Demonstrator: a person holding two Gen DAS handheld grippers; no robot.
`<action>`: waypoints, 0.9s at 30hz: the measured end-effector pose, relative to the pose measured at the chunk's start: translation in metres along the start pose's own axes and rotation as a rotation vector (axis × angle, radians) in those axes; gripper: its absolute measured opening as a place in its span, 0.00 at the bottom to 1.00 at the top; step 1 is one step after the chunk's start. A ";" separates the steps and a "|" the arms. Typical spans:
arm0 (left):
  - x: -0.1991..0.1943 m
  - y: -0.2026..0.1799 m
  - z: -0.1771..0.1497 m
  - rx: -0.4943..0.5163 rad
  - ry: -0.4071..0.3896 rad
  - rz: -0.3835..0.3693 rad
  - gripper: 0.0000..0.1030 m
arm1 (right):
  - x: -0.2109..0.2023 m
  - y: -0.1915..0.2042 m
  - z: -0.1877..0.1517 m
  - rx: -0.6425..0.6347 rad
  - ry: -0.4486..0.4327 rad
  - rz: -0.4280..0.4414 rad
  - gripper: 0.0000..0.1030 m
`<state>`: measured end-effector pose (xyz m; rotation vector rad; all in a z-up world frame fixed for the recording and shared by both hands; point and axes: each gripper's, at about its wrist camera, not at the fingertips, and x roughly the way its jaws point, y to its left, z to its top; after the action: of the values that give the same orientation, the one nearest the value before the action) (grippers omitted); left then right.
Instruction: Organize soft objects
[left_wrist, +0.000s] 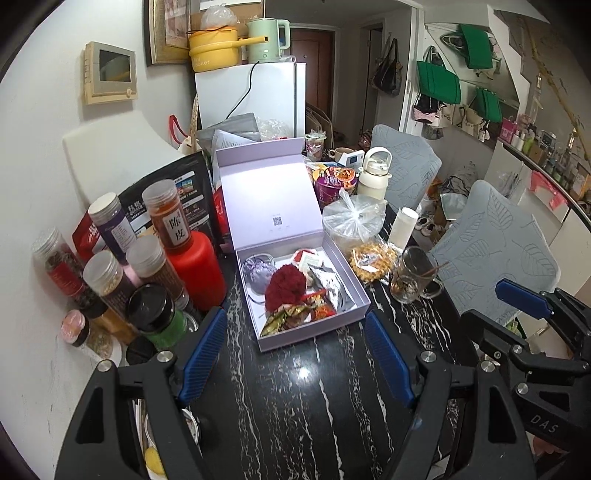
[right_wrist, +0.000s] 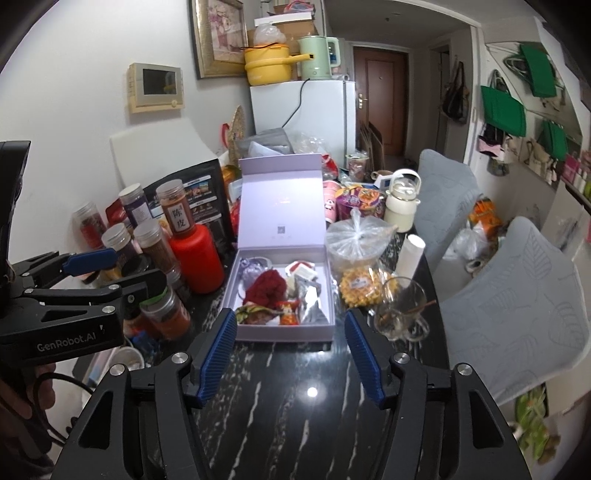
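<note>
I see the lavender cardboard box (left_wrist: 352, 291), lid up, on the black marble table (left_wrist: 295, 387): fuzzy red pompom (left_wrist: 286, 286), lilac knit ball (left_wrist: 258, 275), crinkled foil pouch (left_wrist: 327, 282) inside. Left gripper (left_wrist: 295, 347), right gripper (right_wrist: 290, 349): both spread, empty.

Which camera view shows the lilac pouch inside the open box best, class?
The left wrist view: the lilac pouch lies plainly visible in the box's far-left corner. In the right wrist view the pouch is smaller and partly hidden behind the red fluffy item.
</note>
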<state>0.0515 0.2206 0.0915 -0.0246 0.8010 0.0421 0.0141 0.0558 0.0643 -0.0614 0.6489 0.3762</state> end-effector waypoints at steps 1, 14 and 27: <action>-0.001 -0.001 -0.002 0.001 0.002 0.000 0.75 | -0.002 0.001 -0.002 -0.005 -0.003 0.001 0.62; -0.009 -0.004 -0.026 -0.019 0.019 -0.018 0.75 | -0.009 0.006 -0.026 -0.003 0.020 0.008 0.62; -0.012 -0.007 -0.028 -0.018 0.017 -0.026 0.75 | -0.012 0.004 -0.025 -0.003 0.023 0.001 0.62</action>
<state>0.0234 0.2122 0.0813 -0.0521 0.8170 0.0246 -0.0112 0.0514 0.0516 -0.0683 0.6715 0.3776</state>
